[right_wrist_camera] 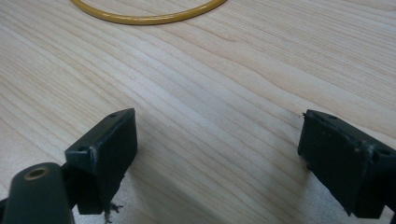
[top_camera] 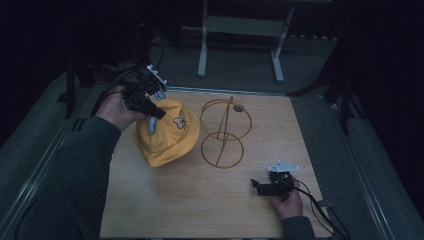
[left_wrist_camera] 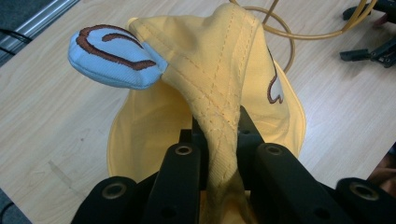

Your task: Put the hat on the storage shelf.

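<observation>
A yellow bucket hat (top_camera: 167, 135) with a small animal face and a light-blue ear (left_wrist_camera: 112, 58) hangs tilted over the left half of the wooden table (top_camera: 165, 205). My left gripper (top_camera: 156, 112) is shut on a fold of the hat's crown (left_wrist_camera: 219, 135), with the cloth pinched between the black jaws. Right of the hat stands a yellow wire hat stand (top_camera: 223, 131), its ring base (right_wrist_camera: 149, 14) flat on the wood. My right gripper (top_camera: 256, 185) lies low near the table's front right, open with bare wood between its pads (right_wrist_camera: 114, 149).
A metal desk frame (top_camera: 240, 30) stands on the floor beyond the table's far edge. Dark rails run along both sides of the table. The other hand's gripper (left_wrist_camera: 373, 49) shows at the upper right of the left gripper view.
</observation>
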The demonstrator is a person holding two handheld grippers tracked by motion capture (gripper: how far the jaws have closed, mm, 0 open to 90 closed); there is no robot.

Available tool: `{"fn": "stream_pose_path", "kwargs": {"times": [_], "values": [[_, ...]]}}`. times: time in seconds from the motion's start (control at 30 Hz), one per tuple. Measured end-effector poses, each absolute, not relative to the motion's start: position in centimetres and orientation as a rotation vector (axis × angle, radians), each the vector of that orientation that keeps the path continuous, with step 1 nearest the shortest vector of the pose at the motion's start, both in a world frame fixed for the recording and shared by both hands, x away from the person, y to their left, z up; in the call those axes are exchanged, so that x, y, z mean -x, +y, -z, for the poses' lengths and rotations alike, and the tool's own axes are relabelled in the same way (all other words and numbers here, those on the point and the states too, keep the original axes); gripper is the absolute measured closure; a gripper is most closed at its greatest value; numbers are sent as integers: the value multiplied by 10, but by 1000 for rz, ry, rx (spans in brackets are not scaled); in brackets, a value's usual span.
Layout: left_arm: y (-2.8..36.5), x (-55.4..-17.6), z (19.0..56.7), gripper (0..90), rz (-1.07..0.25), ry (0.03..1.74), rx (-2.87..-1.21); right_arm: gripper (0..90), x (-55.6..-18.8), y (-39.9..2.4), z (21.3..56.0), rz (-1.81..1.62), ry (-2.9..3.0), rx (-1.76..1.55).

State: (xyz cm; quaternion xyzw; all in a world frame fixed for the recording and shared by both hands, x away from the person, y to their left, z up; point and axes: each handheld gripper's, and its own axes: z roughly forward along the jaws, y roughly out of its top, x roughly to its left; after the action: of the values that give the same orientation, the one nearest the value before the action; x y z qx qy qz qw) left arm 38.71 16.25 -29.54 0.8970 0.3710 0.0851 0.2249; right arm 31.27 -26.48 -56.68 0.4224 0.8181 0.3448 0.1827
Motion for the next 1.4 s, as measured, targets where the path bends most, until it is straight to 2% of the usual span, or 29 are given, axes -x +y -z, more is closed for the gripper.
{"fn": "stream_pose_path", "kwargs": {"times": [1.4], "values": [[172, -398, 260, 837, -257, 1006, -2442, 117, -313, -265, 567, -973, 2307, -1193]]}}
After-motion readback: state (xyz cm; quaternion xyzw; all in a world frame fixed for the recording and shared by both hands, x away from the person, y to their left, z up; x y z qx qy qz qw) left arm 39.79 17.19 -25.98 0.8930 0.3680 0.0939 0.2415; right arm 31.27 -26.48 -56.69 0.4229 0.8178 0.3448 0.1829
